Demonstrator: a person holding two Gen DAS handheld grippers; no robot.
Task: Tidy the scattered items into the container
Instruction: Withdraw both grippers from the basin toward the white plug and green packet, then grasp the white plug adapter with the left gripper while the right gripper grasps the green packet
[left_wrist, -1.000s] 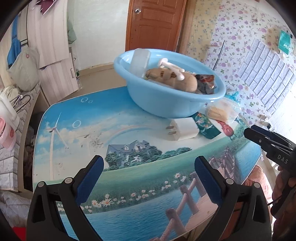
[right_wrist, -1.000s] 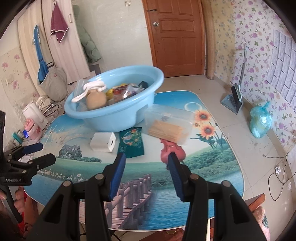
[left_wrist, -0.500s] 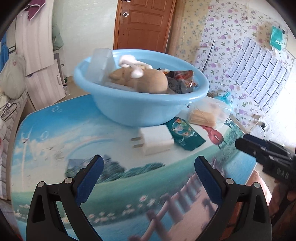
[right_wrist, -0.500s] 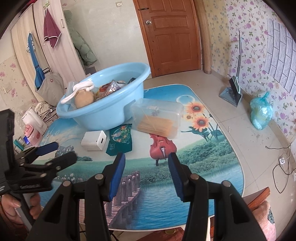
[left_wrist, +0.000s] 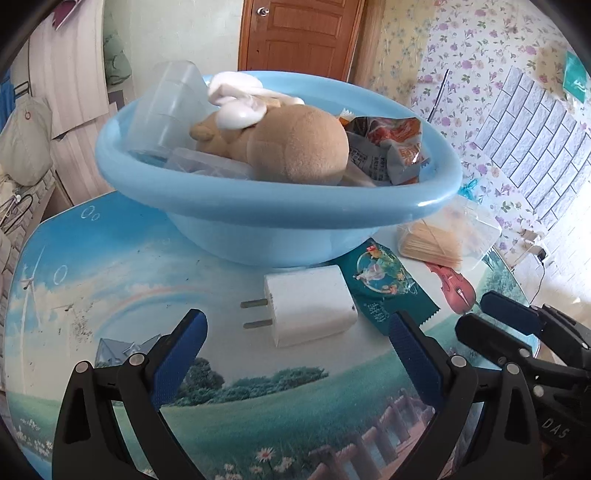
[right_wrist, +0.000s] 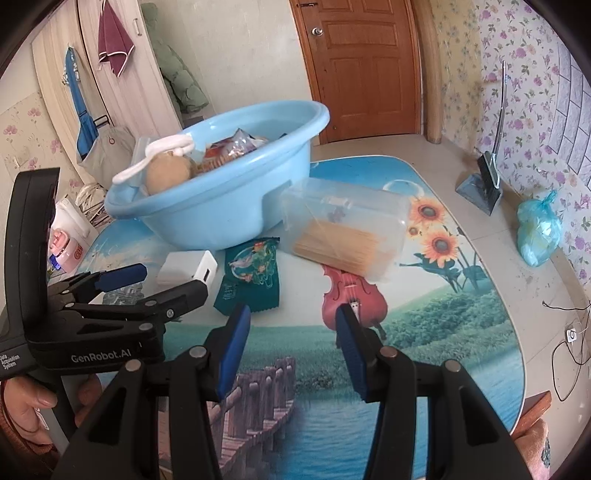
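I had the left tongs (left_wrist: 297, 341) spread wide and empty, low over the table (left_wrist: 110, 266) with its printed landscape top. The white square plug-in charger (left_wrist: 310, 304) lay on the table just ahead of them, its 2 prongs pointing left. It sat just in front of the round light-blue plastic basin (left_wrist: 258, 206). Inside the basin I saw a tan plush toy (left_wrist: 288, 147), a white cord (left_wrist: 240, 98), a clear plastic tub (left_wrist: 166, 107) and crinkled snack packets (left_wrist: 391, 147).

The right tongs (right_wrist: 291, 341) were also parted and held nothing, hovering over the table's front edge. Ahead of them lay a flat dark-green foil sachet (right_wrist: 251, 275), touching the charger's right side and reaching under the basin's rim. Right of the sachet lay a clear plastic box of thin pale sticks (right_wrist: 345, 234), close beside the basin.

My hand (right_wrist: 26, 402) gripped the left handle.
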